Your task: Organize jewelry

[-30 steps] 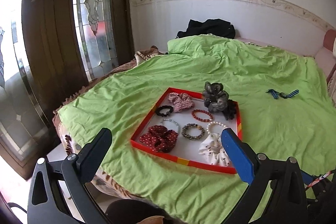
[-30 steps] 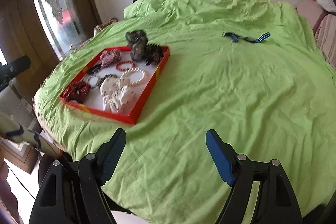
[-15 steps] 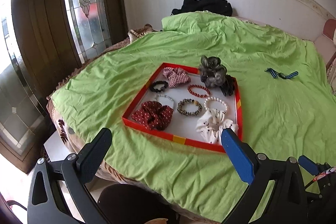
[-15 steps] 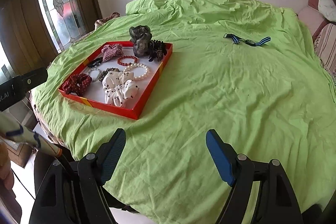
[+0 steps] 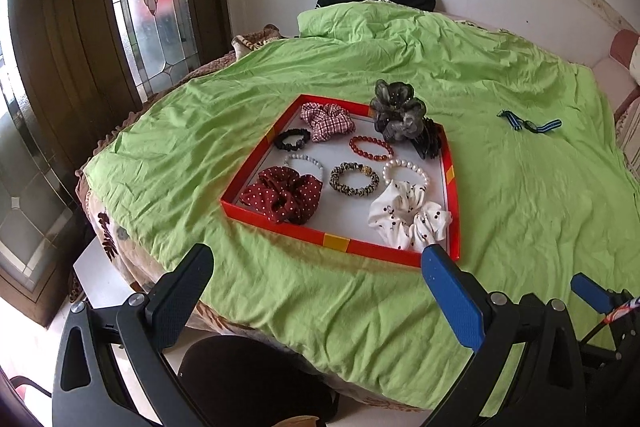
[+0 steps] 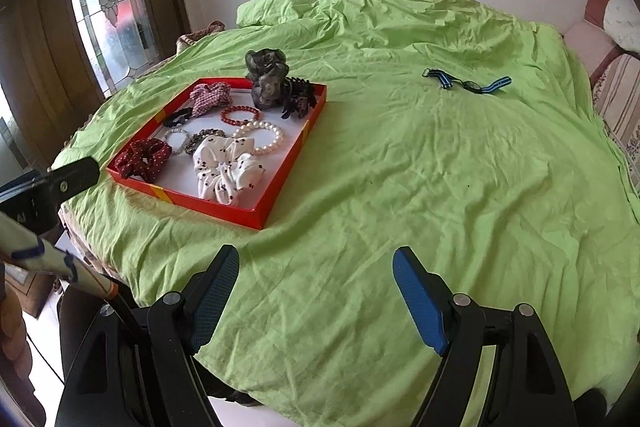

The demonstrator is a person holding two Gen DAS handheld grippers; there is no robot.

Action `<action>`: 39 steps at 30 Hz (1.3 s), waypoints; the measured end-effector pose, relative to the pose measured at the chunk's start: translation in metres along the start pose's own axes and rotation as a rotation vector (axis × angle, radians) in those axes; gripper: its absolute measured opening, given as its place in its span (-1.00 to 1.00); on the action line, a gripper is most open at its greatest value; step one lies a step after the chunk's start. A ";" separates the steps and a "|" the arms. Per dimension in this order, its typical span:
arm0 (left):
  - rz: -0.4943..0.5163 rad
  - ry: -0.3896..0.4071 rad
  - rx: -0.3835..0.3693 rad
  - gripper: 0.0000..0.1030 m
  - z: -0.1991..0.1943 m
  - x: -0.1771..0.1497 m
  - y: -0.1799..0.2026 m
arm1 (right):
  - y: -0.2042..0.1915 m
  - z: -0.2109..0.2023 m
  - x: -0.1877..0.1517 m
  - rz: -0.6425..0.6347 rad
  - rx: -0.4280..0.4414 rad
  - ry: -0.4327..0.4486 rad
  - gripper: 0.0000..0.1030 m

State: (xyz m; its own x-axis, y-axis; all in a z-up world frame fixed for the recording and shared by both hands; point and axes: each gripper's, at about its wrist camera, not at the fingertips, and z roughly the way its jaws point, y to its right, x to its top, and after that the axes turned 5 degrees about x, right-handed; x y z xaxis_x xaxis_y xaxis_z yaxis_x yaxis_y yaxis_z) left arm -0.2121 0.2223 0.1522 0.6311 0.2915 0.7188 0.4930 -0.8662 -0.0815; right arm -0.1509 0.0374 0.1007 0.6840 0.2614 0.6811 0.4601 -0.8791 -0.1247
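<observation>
Near the bed's [image 5: 520, 211] left edge lay the red tray [image 5: 340, 242]; I held my left gripper [image 5: 316, 269] and right gripper [image 6: 316, 269] wide and empty.

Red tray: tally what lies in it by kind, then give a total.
In the red tray:
Fabric scrunchies: 4 (plaid, maroon dotted, white dotted, grey-green)
Bead bracelets: 3 (red, white pearl, pale grey)
Thin hair ties: 2 (black, leopard-print)
Black claw clip: 1
Total: 10
</observation>
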 end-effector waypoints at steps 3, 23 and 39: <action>0.013 -0.002 -0.001 1.00 0.001 -0.001 0.001 | 0.002 0.003 -0.001 0.010 -0.008 -0.012 0.62; 0.017 -0.005 -0.075 1.00 0.019 -0.010 -0.003 | -0.006 0.026 0.001 -0.002 -0.058 -0.074 0.62; -0.016 -0.076 -0.098 1.00 0.039 -0.016 -0.018 | -0.020 0.031 0.007 -0.034 -0.071 -0.069 0.62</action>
State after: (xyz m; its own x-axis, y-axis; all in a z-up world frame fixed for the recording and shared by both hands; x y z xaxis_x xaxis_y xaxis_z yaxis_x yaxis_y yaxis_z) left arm -0.2074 0.2490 0.1153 0.6686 0.3325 0.6651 0.4448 -0.8956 0.0006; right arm -0.1377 0.0695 0.0857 0.7072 0.3165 0.6322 0.4441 -0.8947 -0.0489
